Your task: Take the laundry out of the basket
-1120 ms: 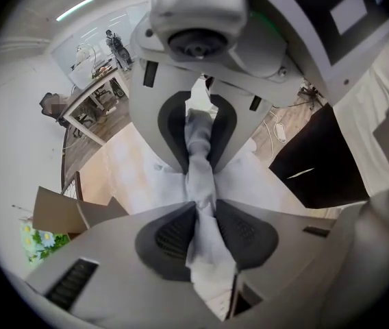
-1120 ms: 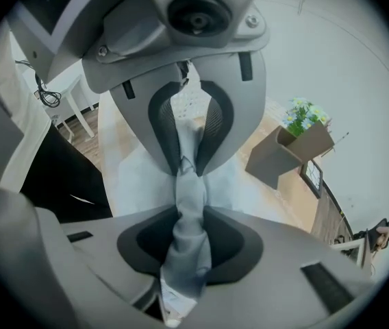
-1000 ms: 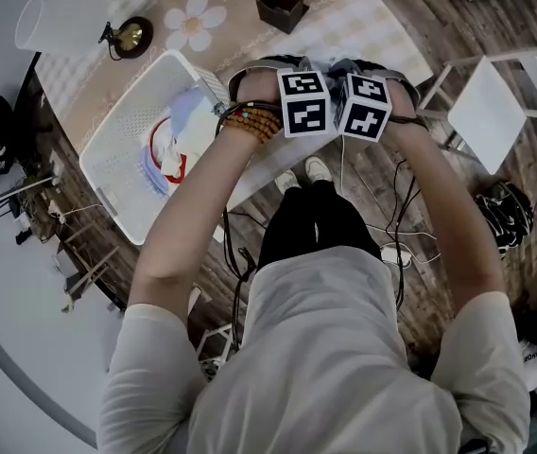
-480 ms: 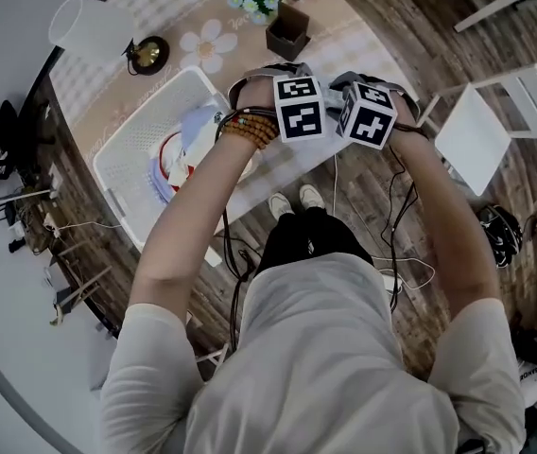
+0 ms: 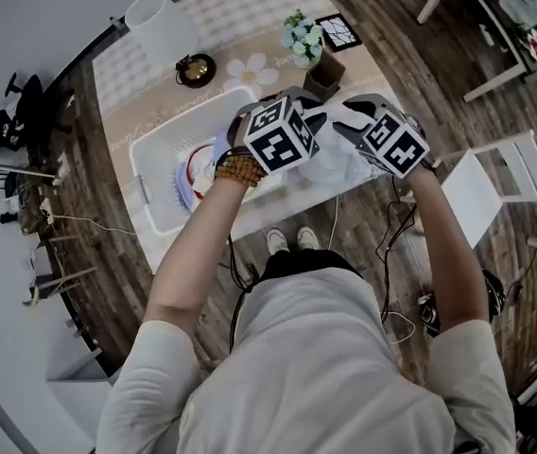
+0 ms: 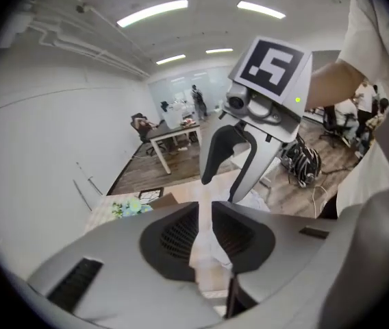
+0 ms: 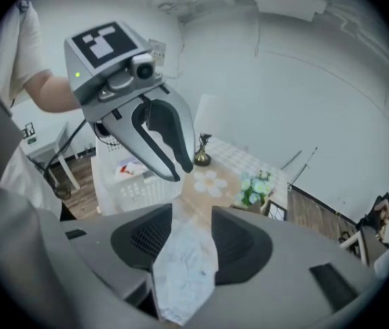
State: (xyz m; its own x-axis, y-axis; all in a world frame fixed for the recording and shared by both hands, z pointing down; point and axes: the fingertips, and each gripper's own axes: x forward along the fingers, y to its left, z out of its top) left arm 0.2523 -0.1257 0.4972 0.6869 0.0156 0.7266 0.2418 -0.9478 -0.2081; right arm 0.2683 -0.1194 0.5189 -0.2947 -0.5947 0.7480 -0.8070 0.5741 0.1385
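Holding a pale crumpled garment (image 7: 184,266) aloft just right of a white perforated laundry basket (image 5: 146,185) with red, white and blue clothes (image 5: 191,170) bunched inside.

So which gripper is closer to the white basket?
Left. The left gripper hangs right by the basket's end, its jaws just closing on white cloth. The right gripper is farther out to the side, its jaws lately widened, with cloth between them too.

The basket (image 5: 146,185) stands on the table (image 5: 250,17), left of the left tongs (image 6: 205,216), with laundry (image 5: 193,170) inside. A cloth (image 7: 184,269) sits between the left tongs and the right tongs (image 7: 191,228). Flowers (image 5: 302,38) stand behind them.
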